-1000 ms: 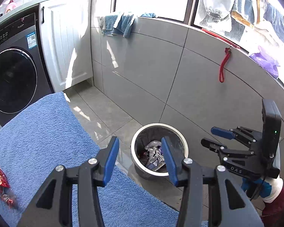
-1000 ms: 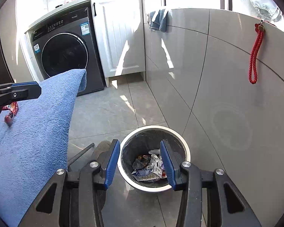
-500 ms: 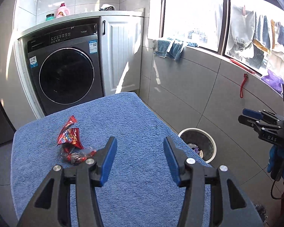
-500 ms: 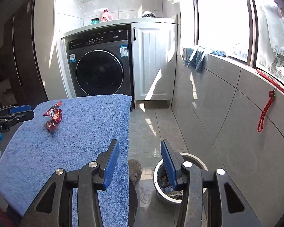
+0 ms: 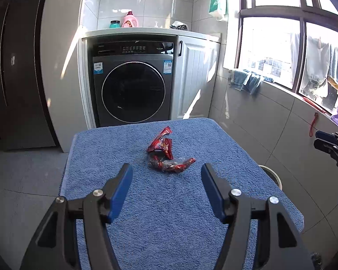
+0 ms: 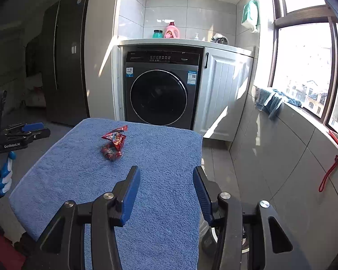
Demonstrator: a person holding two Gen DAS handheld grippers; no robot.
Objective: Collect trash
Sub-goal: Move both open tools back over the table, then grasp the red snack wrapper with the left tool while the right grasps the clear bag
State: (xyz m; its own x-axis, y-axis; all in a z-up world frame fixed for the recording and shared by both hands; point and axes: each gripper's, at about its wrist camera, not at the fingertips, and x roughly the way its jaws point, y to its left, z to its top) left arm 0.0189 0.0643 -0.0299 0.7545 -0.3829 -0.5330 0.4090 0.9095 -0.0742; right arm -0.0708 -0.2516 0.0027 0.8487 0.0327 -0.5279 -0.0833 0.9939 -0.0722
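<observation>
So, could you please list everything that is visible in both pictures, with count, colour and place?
wrappers: two or three, red, crumpled together mid-towel
towel: one, blue, covers the table
trash bin: one, pale rim only, floor right of table
washing machine: one, dark grey, under counter
cabinet door: one, white, right of washer
detergent bottle: one, pink, on counter
jar: one, teal, beside bottle
cloths: blue, on window ledge
cord: one, red, hangs on tiled wall
left tongs: blue pads, open, empty, just opening wider
right tongs: blue pads, open, empty
</observation>
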